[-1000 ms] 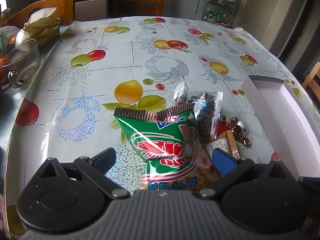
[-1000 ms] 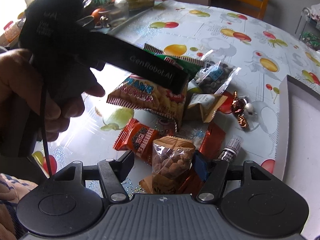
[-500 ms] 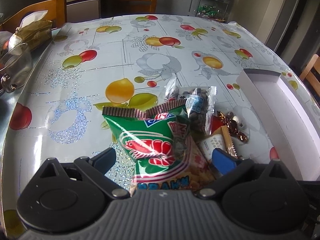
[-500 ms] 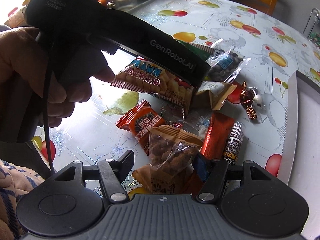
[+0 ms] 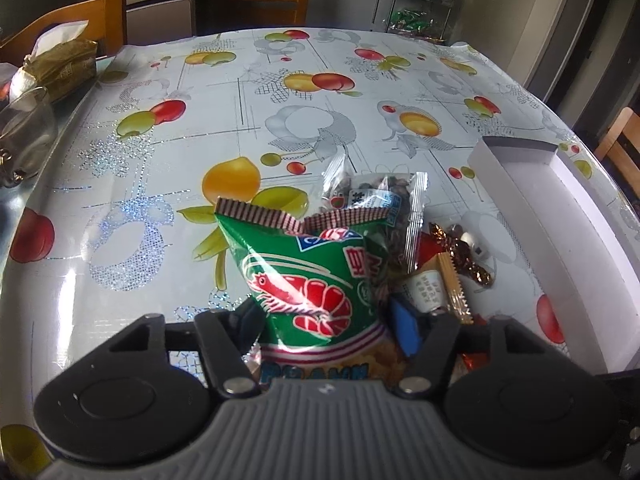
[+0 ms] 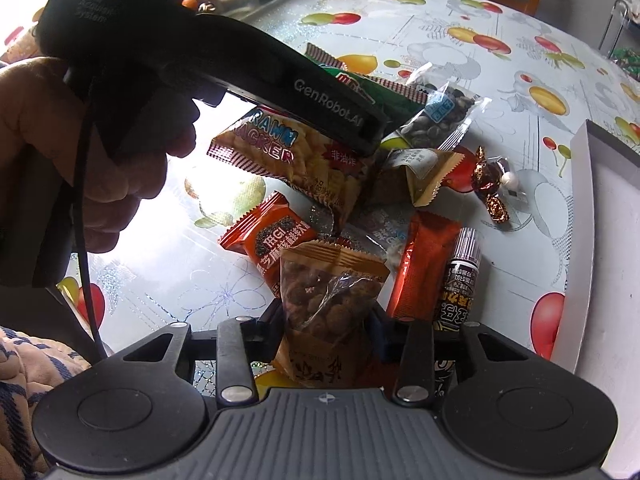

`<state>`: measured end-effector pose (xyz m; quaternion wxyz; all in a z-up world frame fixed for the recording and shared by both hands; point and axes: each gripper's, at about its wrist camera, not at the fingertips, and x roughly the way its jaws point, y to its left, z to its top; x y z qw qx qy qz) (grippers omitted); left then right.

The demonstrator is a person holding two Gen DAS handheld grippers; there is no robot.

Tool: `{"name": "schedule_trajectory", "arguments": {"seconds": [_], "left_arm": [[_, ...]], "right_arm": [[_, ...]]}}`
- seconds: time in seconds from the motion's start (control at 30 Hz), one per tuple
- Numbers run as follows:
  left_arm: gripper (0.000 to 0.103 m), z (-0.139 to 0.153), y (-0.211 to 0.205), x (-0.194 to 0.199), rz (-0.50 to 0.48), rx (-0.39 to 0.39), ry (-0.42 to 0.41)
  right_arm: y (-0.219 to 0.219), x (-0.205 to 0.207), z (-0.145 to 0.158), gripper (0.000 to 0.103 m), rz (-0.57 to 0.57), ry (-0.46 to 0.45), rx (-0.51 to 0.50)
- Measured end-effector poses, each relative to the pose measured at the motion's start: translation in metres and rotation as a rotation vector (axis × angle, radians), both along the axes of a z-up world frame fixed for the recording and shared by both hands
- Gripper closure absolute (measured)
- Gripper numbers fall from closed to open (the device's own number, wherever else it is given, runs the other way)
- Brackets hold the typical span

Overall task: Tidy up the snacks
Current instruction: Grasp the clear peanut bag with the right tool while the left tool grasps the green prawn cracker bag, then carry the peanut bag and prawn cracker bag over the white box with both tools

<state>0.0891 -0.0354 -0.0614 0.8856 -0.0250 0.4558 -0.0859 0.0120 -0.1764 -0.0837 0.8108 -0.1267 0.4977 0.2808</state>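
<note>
My left claw (image 5: 326, 322) is clamped on the lower half of the green prawn cracker bag (image 5: 316, 280), its fingers pressing the bag's two sides, and the bag stands up off the table (image 5: 280, 120) over the snack pile, nearer the right edge than the left. It is the biggest pack here: puffed with air, light, glossy and slippery, with brittle crackers inside, so I judge a gentle squeeze low on the body safer than pinching the crimped top. The white box (image 5: 560, 208) waits open at the table's right edge, just beside the pile. My right claw (image 6: 326, 324) grips the brown nut packet (image 6: 328, 300) by its lower part; it is smaller, soft and crinkly, denser for its size, and should hold firm. Smaller still, the orange sesame bar (image 6: 268, 236) and the slim black tube (image 6: 460, 276) lie flat, best taken across their narrow width.
</note>
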Motion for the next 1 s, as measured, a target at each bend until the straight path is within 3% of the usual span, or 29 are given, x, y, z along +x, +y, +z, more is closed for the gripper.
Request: {"name": "schedule_trajectory", "arguments": {"seconds": [0.33,1.0], "left_arm": [[0.047,0.027,0.009,-0.012,0.005,0.003,-0.118],[0.048,0.048,0.002,-0.009,0.001,0.016,-0.144]], "right_arm": [[-0.006,0.003,0.012,0.063,-0.041,-0.032,0.040],[-0.026,0.012,0.037,0.065,-0.114,-0.070,0.135]]}}
